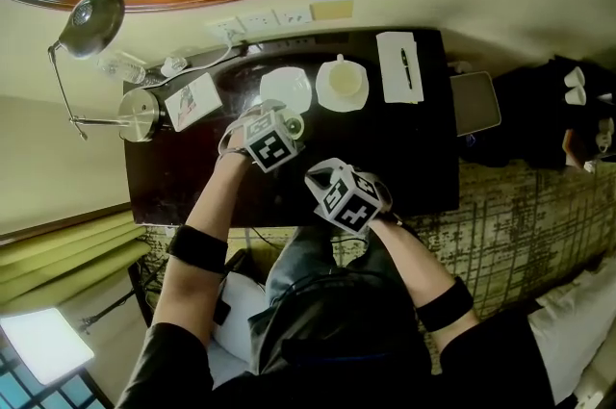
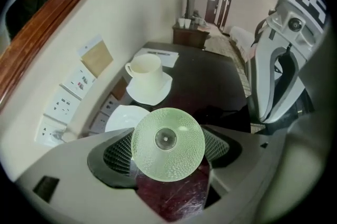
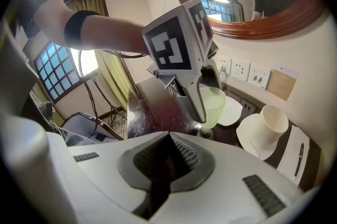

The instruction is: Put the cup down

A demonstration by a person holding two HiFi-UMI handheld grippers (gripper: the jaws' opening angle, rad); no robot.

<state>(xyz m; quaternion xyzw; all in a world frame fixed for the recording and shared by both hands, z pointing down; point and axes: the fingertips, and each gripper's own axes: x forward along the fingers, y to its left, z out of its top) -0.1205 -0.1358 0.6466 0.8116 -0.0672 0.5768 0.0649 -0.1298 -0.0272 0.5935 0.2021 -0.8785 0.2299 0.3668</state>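
Note:
A pale green dimpled glass cup sits base-first between the pads of my left gripper, which is shut on it. The right gripper view shows this cup hanging upright just over the dark tabletop, close in front of an empty white saucer. In the head view the left gripper is over the desk's middle, by that saucer. My right gripper is shut with nothing in it, and it hovers at the desk's near edge.
A white cup on a saucer stands right of the empty saucer. A notepad with a pen lies further right. A desk lamp, a card and small items crowd the left end. Wall sockets line the back.

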